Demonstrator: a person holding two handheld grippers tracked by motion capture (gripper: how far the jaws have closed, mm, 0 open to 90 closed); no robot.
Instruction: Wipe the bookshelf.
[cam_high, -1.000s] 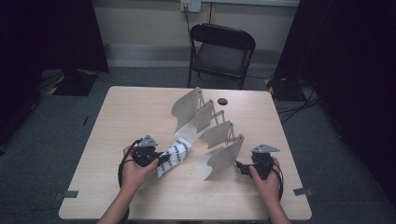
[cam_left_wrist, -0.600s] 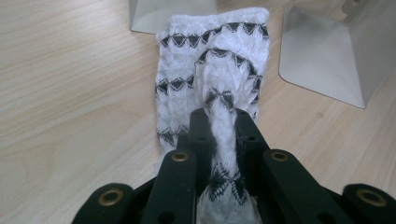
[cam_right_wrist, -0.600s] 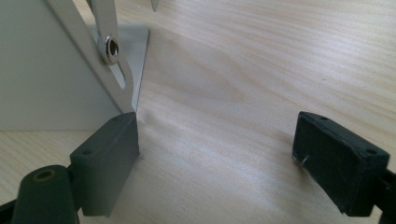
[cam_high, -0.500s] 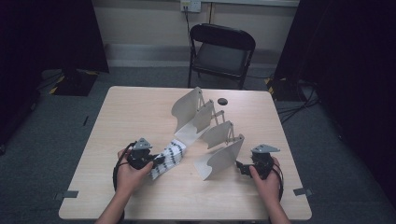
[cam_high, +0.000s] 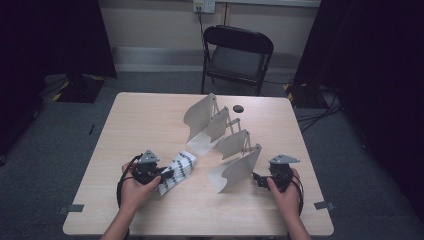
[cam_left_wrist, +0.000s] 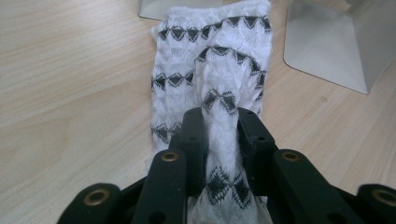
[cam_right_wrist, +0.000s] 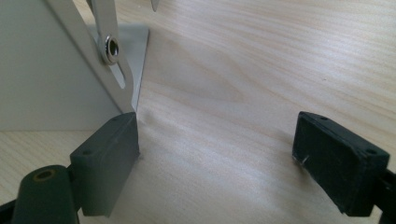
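I'm looking down on the table (cam_high: 150, 125), pale wood across the middle of the high view, and the biggest thing on it is the folding rack (cam_high: 220, 140), a zigzag of grey curved panels running from upper centre down toward lower right. That rack is my first worry: its nearest panel stands just beside my right gripper (cam_high: 261, 181) at lower right, and in the right gripper view one pad sits right against the panel's corner (cam_right_wrist: 70, 70). Those jaws stand wide apart with nothing but bare wood between them. If I nudge that hand inward, I judge the whole linkage could slide or fold, since it looks light and hinged.

Next, the sock (cam_high: 177, 170), white with black diamond bands, lying left of centre in the lower half, its far end close to the rack's base. My left gripper (cam_high: 164, 175) has it: in the left gripper view a bunched ridge of knit (cam_left_wrist: 224, 140) runs up between the two black jaws, which have just been opening a little, cloth between them. That's the risk, as the hold looks loose on a soft, stretchy fold. Lift now and it may slip out, or come up by one layer and drag.

Smallest: a dark round disc (cam_high: 238, 108) beyond the rack, well clear, harmless.
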